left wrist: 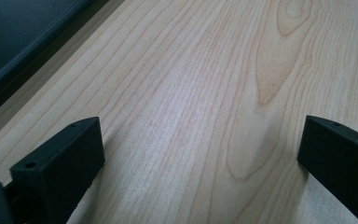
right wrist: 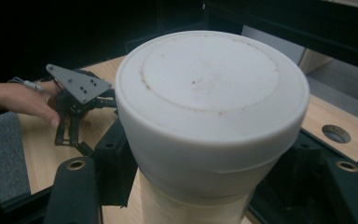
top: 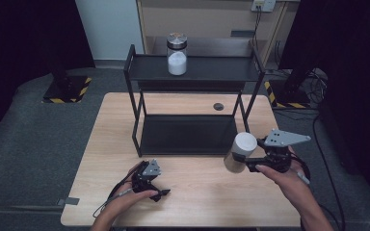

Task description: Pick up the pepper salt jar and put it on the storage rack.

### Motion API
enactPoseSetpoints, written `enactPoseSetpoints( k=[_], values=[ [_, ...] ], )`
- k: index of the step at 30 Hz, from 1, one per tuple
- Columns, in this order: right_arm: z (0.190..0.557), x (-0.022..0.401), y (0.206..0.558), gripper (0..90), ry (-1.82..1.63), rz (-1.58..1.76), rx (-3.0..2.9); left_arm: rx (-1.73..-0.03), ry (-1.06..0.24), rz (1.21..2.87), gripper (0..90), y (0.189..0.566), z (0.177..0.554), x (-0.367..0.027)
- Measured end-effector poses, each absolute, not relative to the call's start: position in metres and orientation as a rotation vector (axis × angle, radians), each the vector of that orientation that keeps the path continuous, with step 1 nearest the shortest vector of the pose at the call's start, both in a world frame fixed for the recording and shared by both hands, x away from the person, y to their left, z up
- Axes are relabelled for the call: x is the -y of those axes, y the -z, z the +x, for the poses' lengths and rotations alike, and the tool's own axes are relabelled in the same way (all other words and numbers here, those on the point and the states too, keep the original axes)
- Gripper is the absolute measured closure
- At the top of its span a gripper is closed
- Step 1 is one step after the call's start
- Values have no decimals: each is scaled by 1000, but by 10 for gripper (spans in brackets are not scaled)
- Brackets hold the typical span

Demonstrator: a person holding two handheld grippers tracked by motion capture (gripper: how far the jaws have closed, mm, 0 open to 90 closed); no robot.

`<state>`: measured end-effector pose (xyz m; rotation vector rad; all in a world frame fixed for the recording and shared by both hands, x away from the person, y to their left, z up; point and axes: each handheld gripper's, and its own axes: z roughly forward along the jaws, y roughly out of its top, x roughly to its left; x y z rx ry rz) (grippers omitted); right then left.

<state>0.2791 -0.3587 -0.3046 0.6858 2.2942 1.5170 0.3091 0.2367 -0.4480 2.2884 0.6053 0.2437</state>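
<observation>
Two grippers over the wooden table. Right gripper pinches a white-lidded canister, tilted and held above the table just in front of the black shelf rack. Left gripper, jaws spread w/ nothing btw them, sits low at the table's near edge. A glass jar stands on the top shelf.

Right gripper clamping white-lidded canister above table, left gripper resting on it.
</observation>
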Motion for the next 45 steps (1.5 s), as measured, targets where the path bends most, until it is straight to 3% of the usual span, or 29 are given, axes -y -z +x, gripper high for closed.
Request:
enactPoseSetpoints(
  k=[45],
  values=[
    [324, 355, 217, 362, -1576, 612, -2261, -613, -247, 2288, 0, 448, 308, -236]
  ],
)
